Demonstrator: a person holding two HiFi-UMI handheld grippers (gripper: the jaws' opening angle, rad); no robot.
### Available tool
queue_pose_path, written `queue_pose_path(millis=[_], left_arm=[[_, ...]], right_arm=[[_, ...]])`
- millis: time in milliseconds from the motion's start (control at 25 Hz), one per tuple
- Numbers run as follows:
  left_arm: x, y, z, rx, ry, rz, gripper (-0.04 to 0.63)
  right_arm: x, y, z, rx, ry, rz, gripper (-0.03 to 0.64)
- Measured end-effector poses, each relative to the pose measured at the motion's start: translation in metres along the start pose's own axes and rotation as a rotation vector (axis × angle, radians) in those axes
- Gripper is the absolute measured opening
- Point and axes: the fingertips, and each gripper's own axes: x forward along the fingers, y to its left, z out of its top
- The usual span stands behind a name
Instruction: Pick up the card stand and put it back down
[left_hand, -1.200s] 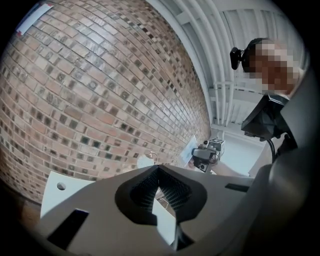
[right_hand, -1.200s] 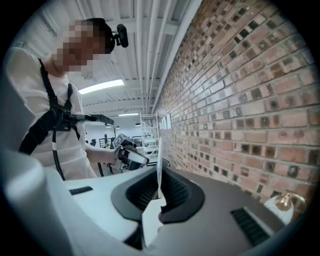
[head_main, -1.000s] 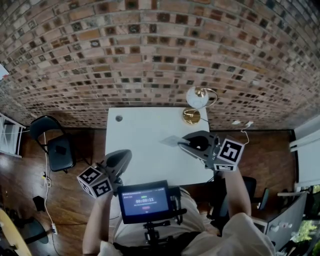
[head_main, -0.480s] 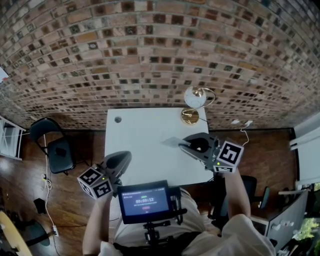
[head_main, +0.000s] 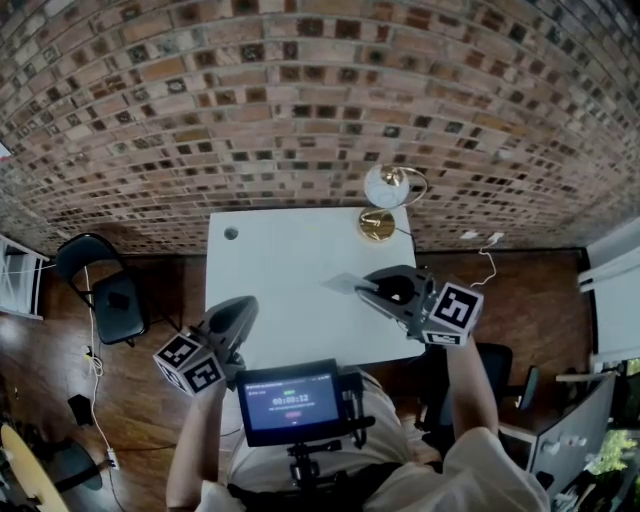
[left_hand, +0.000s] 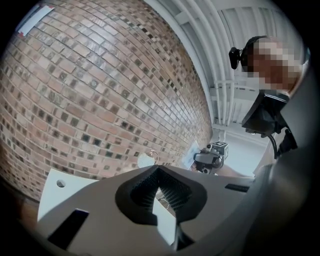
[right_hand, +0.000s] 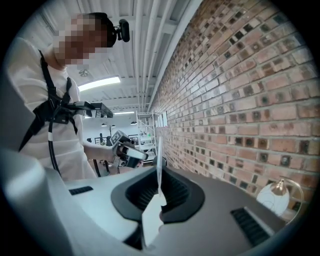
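The right tongs (head_main: 362, 288) are clamped shut on the card stand (head_main: 343, 283) over the surface's (head_main: 275, 255) right half, well clear of the lamp (head_main: 385, 200) at the far corner. The left tongs (head_main: 243, 305) sit closed and empty at the near left edge, with bare white between them.

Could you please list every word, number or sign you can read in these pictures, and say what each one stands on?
No text reads clearly.
The screen at the person's chest: a timer-like row of digits and smaller lines, too blurred to read.
The marker cubes on the left gripper and right gripper: black-and-white square patterns, no letters or digits.
The card stand in the right gripper: no print can be made out.
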Motion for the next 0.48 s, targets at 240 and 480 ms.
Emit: queue_pose_path(millis=[240, 480], left_arm=[[0.01, -0.003, -0.013, -0.016, 0.025, -0.016, 0.0], [0.021, 0.002, -0.023, -0.006, 0.062, 0.008, 0.0]], right_arm=[[0.0, -0.007, -0.016, -0.01, 0.039, -0.022, 0.023], [-0.002, -0.018, -0.032, -0.015, 0.065, -0.034, 0.023]])
